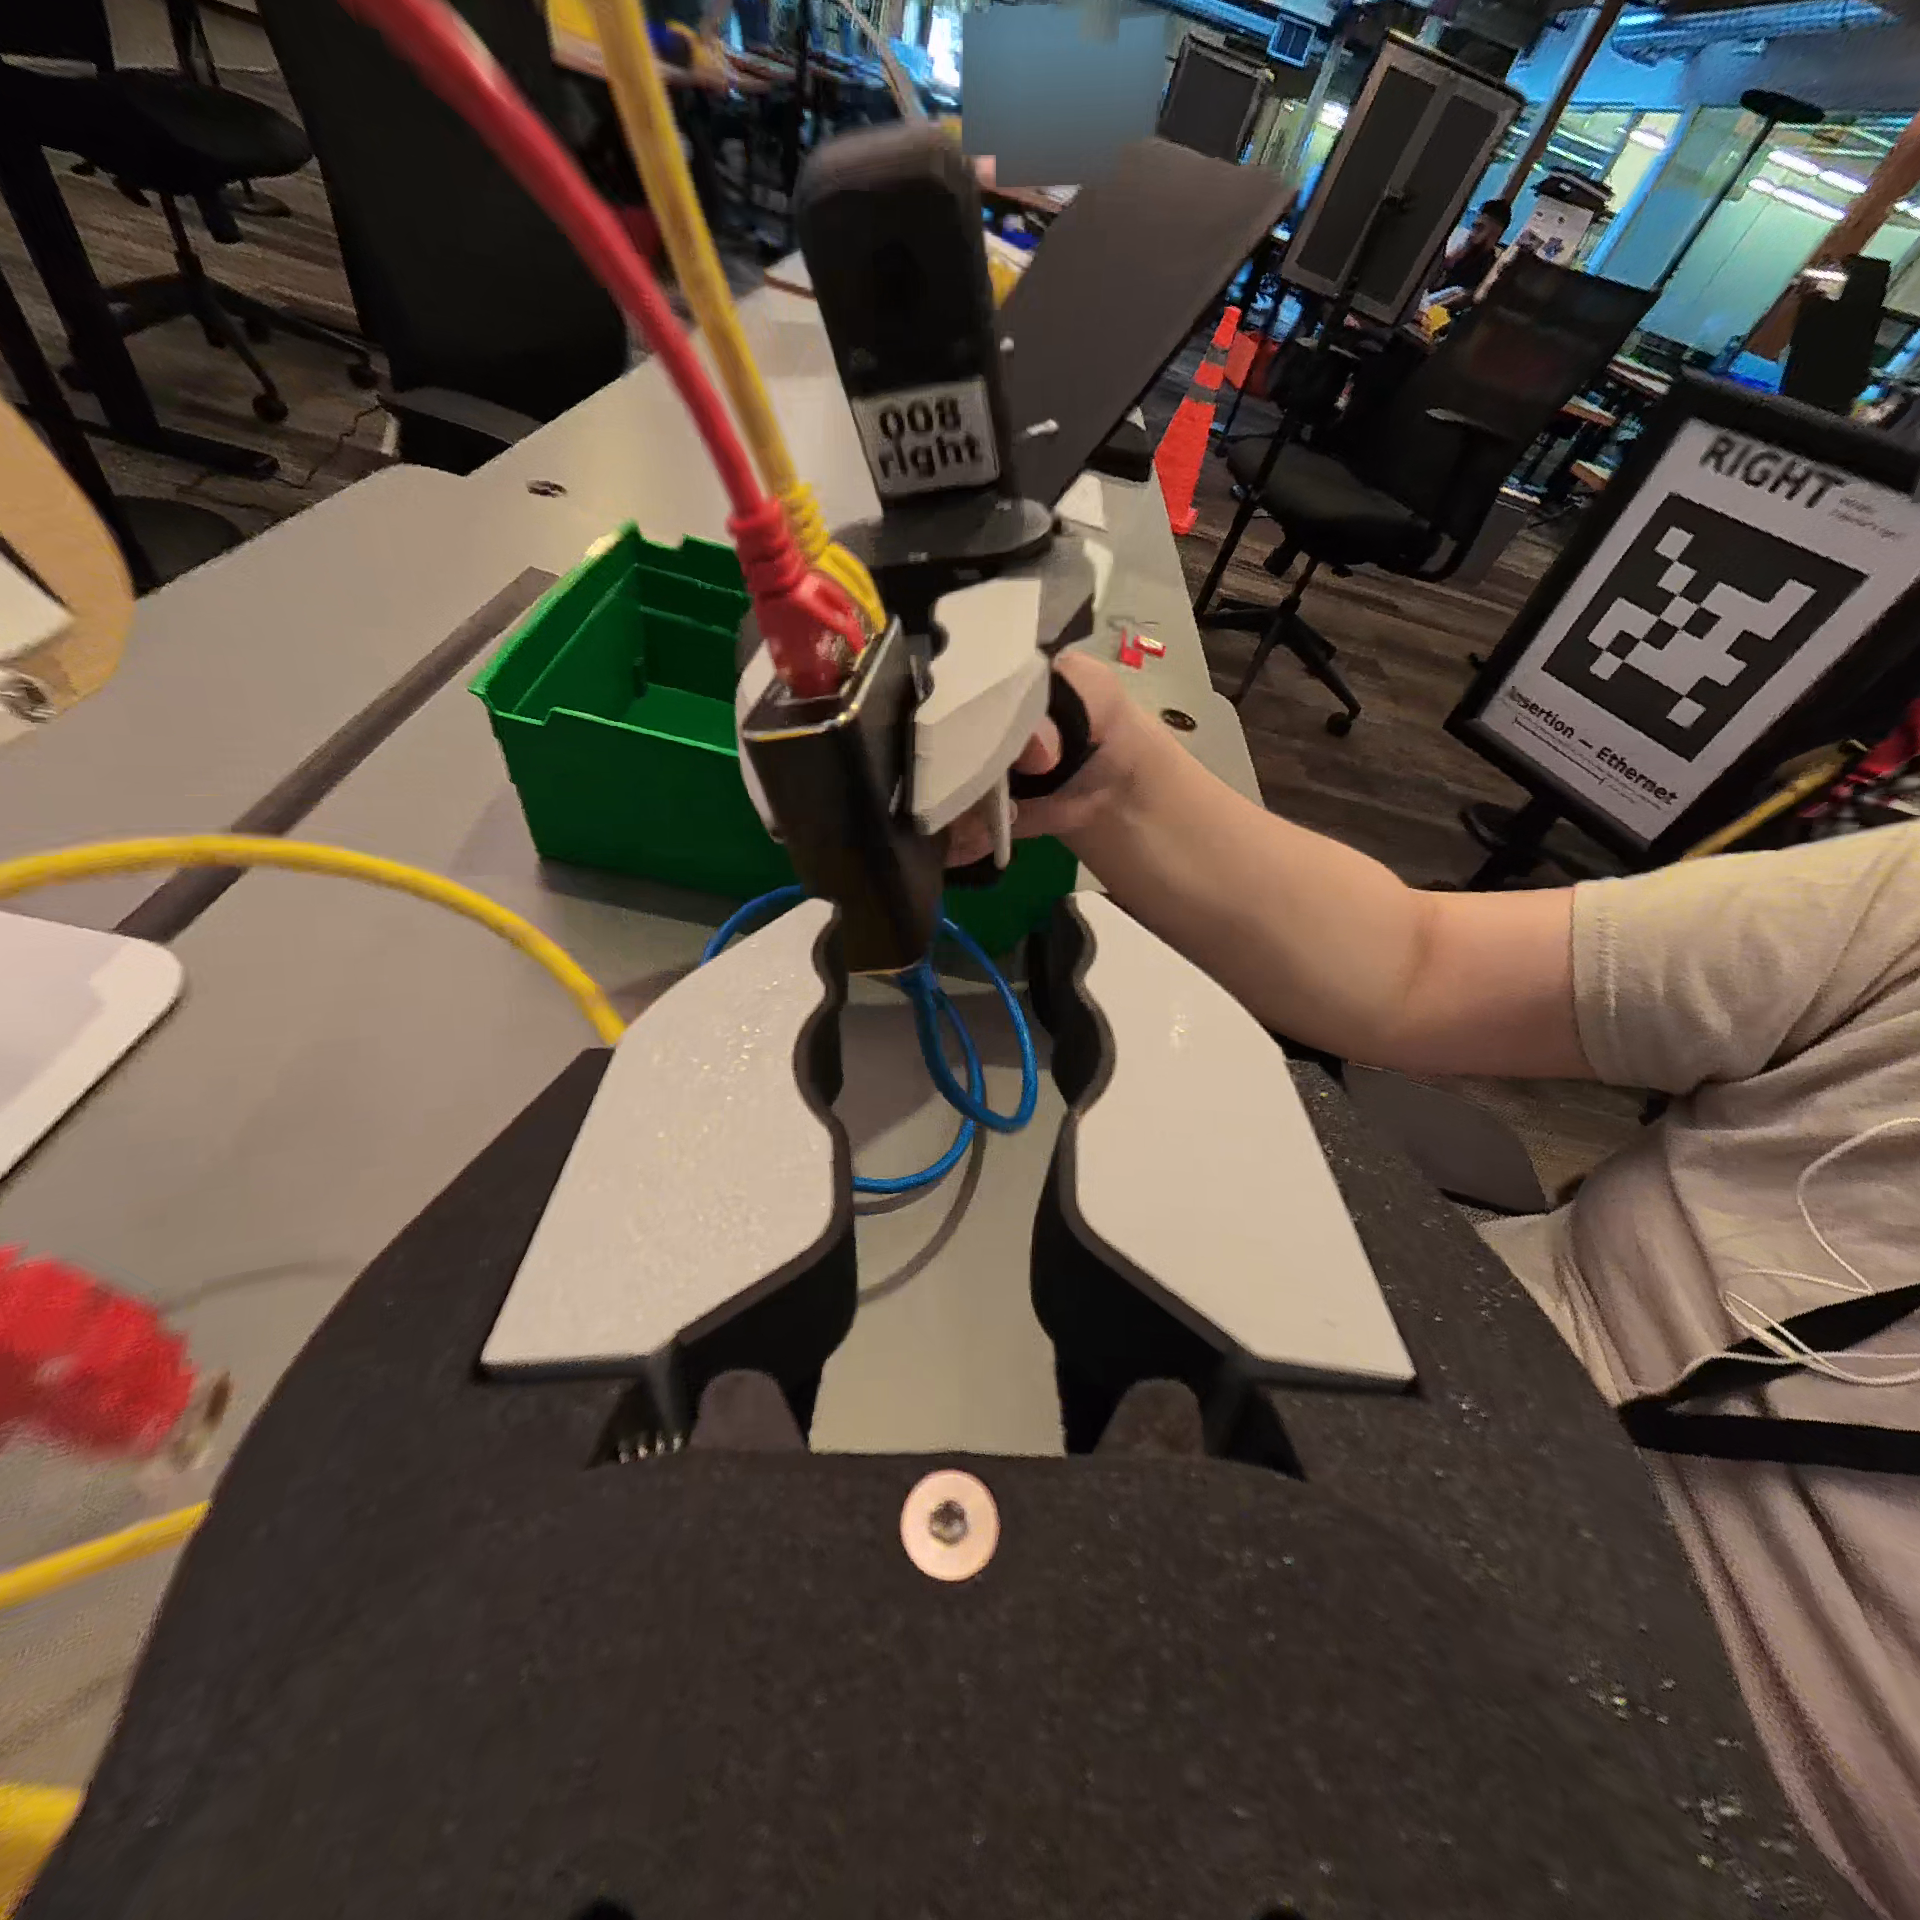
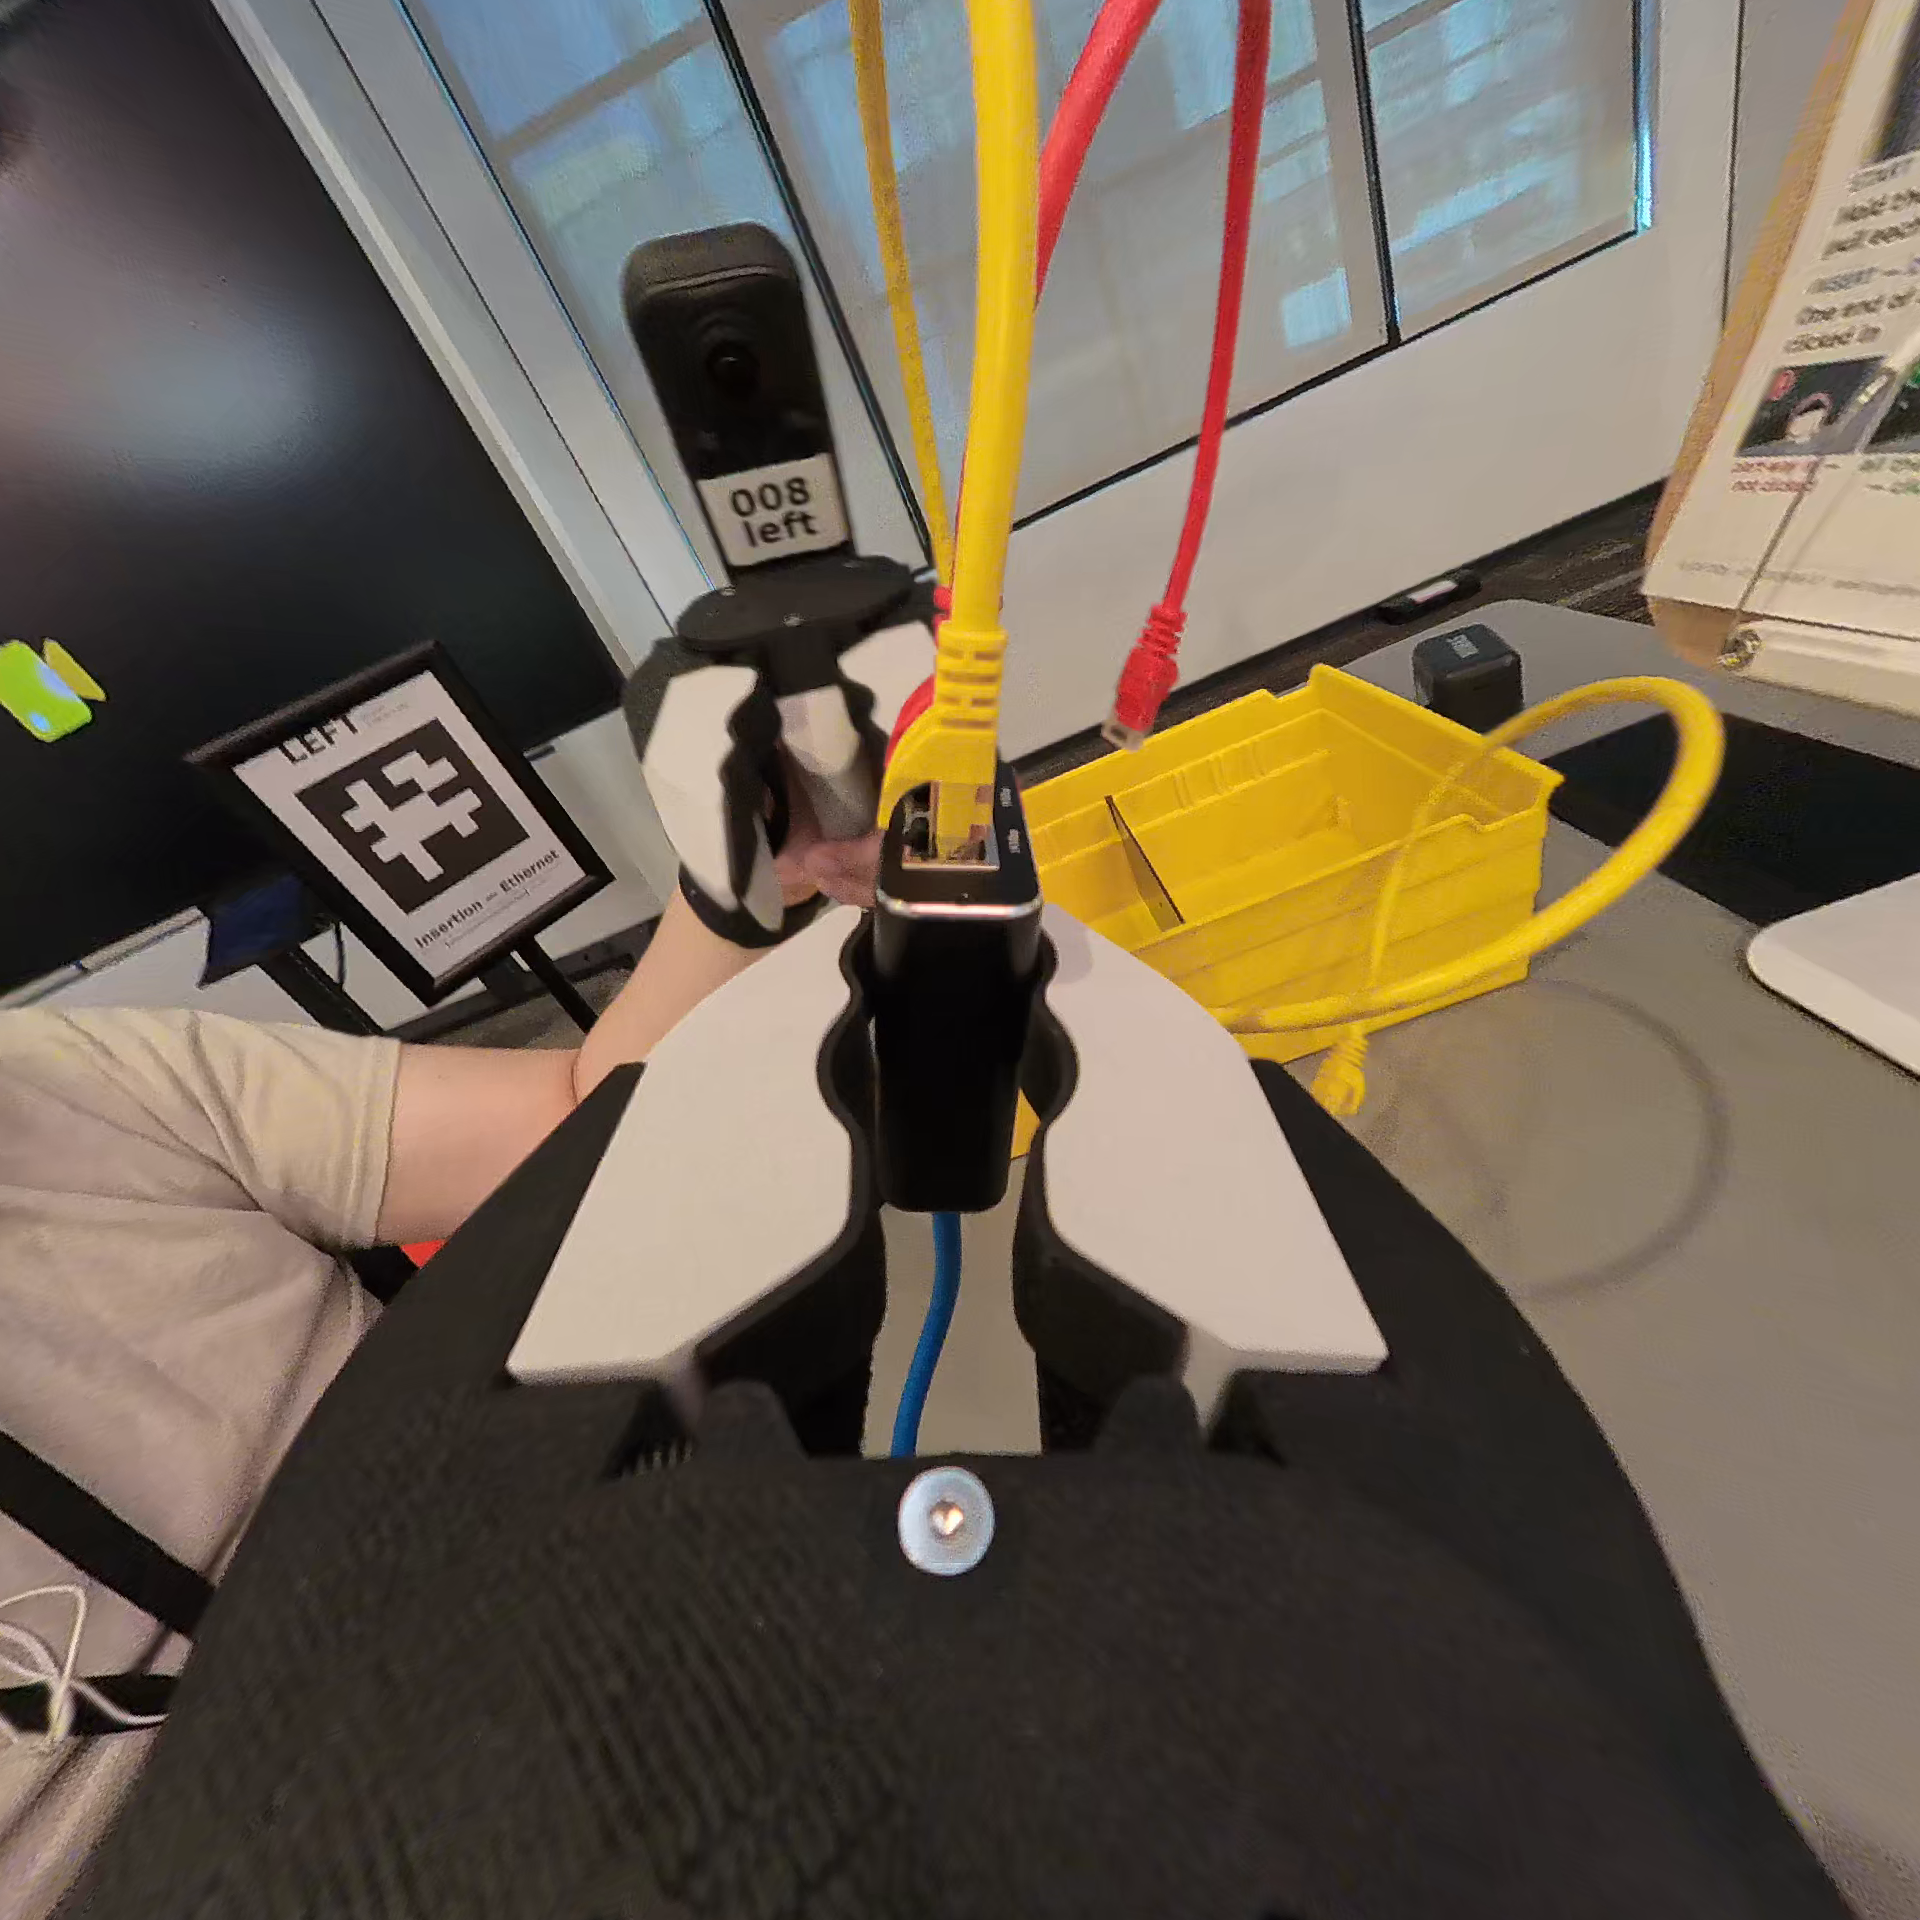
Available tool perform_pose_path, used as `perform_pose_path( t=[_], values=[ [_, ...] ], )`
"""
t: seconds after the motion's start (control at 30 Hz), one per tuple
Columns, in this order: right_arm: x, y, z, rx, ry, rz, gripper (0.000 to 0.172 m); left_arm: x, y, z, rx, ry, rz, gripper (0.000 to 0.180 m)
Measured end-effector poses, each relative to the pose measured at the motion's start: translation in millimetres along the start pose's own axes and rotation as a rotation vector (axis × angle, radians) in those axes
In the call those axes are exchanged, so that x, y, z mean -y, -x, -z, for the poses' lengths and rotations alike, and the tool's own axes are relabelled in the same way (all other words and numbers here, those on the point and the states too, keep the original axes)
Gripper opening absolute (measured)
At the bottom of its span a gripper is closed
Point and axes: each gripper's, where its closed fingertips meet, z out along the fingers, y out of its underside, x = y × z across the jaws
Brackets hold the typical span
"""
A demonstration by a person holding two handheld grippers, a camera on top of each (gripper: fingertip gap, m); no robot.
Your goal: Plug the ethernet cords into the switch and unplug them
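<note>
In the left wrist view, the left gripper [image 1: 940, 997] stands wide open with nothing pressed between its pads, its tips just at the lower end of the black switch [image 1: 842, 790], which the right gripper [image 1: 894, 707] holds up over the grey table [image 1: 312, 644] with a red cord [image 1: 800, 603] and a yellow cord [image 1: 831, 551] plugged in on top. In the right wrist view, the right gripper [image 2: 951, 1049] is clamped on the switch [image 2: 951, 1039], both pads against its sides, the yellow plug [image 2: 956, 727] seated, a loose red plug [image 2: 1143, 675] dangling near the yellow bin [image 2: 1351, 831]
</note>
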Motion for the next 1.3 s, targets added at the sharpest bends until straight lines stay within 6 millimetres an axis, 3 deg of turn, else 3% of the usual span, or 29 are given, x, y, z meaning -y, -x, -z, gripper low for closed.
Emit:
perform_pose_path(
  t=[0.1,0.2,0.3,0.37,0.47,0.6,0.77,1.03,1.2,1.3],
  values=[
    [3,-6,7,0.028,-0.05,-0.05,0.026,17,1,23,0.091,-0.066,-0.026,0.023],
    [3,-13,12,0.017,-0.065,-0.063,0.025,33,-18,48,0.085,-0.126,-0.113,0.024],
    [7,-12,15,0.026,-0.087,-0.073,0.025,57,-33,78,0.143,-0.259,-0.196,0.035],
    [12,-9,17,0.018,-0.095,-0.061,0.025,70,-29,100,0.267,-0.339,-0.19,0.041],
    [25,2,21,0.009,-0.12,-0.023,0.025,74,-24,123,0.359,-0.376,-0.192,0.062],
    [48,11,24,-0.009,-0.154,0.017,0.025,80,-27,143,0.326,-0.449,-0.174,0.063],
    [101,21,24,-0.041,-0.16,0.059,0.026,77,-12,154,0.372,-0.46,-0.105,0.08],
    [210,63,27,-0.168,-0.129,0.225,0.026,79,-11,168,0.37,-0.489,-0.105,0.078],
    [266,89,46,-0.263,-0.157,0.313,0.026,79,-8,171,0.369,-0.497,-0.09,0.076],
    [290,94,66,-0.347,-0.161,0.384,0.025,79,-8,168,0.372,-0.488,-0.098,0.076]
  ],
)
